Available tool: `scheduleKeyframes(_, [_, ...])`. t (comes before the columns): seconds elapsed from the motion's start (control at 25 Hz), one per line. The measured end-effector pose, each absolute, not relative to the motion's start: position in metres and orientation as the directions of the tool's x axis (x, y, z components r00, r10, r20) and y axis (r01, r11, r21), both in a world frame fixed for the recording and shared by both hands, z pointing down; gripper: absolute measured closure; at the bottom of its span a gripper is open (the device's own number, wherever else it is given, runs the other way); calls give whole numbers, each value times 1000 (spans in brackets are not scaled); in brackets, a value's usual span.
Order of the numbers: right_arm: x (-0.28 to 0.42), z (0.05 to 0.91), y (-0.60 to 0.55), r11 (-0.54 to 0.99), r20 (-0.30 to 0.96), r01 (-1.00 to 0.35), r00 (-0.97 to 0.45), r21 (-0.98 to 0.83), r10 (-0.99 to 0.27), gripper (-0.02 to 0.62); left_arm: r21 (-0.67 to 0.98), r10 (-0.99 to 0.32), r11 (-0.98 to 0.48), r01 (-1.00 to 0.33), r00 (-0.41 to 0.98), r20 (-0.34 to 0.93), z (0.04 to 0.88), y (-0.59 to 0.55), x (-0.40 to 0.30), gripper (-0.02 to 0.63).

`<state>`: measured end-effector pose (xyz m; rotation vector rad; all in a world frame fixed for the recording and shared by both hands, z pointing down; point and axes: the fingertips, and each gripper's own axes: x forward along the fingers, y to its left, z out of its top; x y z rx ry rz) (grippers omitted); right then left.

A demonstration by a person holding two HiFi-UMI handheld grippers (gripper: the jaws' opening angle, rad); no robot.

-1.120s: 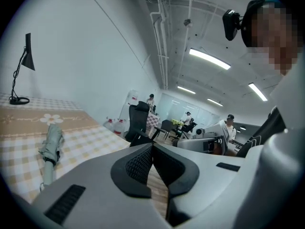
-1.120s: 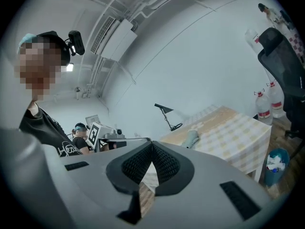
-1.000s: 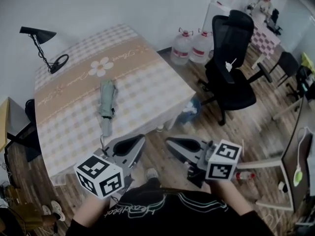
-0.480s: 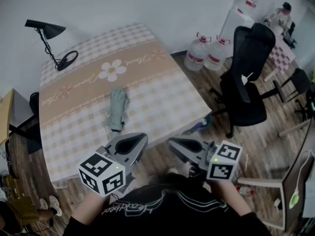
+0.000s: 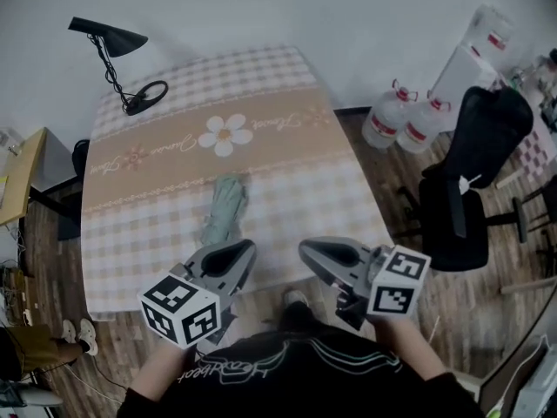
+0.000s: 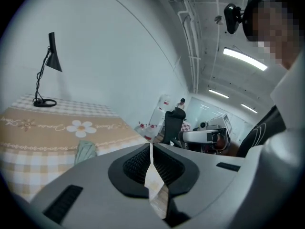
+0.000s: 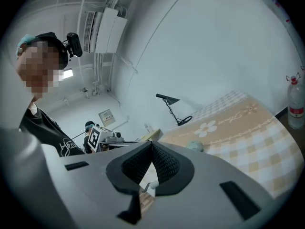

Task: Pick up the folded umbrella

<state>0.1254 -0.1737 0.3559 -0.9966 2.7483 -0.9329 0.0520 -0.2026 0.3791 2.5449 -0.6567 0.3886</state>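
The folded umbrella (image 5: pixel 224 212), pale green, lies on the checked tablecloth (image 5: pixel 287 181) near the table's front edge, its length running away from me. My left gripper (image 5: pixel 247 252) hovers just short of that edge, a little in front of the umbrella's near end, jaws shut and empty. My right gripper (image 5: pixel 305 252) is beside it to the right, also shut and empty. In the left gripper view the umbrella (image 6: pixel 86 151) shows left of the closed jaws (image 6: pixel 151 144). In the right gripper view the umbrella (image 7: pixel 194 146) peeks over the closed jaws (image 7: pixel 152 142).
A black desk lamp (image 5: pixel 113 43) stands at the table's far left corner. Two water bottles (image 5: pixel 402 122) and a black office chair (image 5: pixel 474 181) are on the floor to the right. A wooden side table (image 5: pixel 17 168) sits to the left.
The table has come round to lie straight ahead of me, and both grippers have closed in on its front edge and the umbrella. Both stay shut.
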Motion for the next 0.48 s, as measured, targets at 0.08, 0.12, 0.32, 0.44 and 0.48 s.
scheduleKeyframes(0.08, [126, 361, -193, 621, 136, -533, -811, -576, -570, 583, 380, -406, -744, -550, 824, 395, 385, -217, 49, 606])
scheduleKeyframes(0.12, [126, 364, -202, 627, 136, -520, -821, -580, -555, 583, 376, -421, -733, -567, 812, 405, 389, -224, 47, 606])
scheduleKeyframes(0.32, [122, 383, -236, 645, 149, -459, -867, -611, -476, 583, 342, -488, -670, -659, 738, 466, 411, -255, 33, 604])
scheduleKeyframes(0.44, [121, 394, -255, 649, 156, -438, -882, -623, -445, 583, 314, -504, -647, -695, 698, 508, 426, -271, 26, 555])
scheduleKeyframes(0.48, [120, 397, -259, 649, 158, -427, -888, -630, -431, 583, 311, -510, -632, -710, 683, 522, 431, -274, 22, 525])
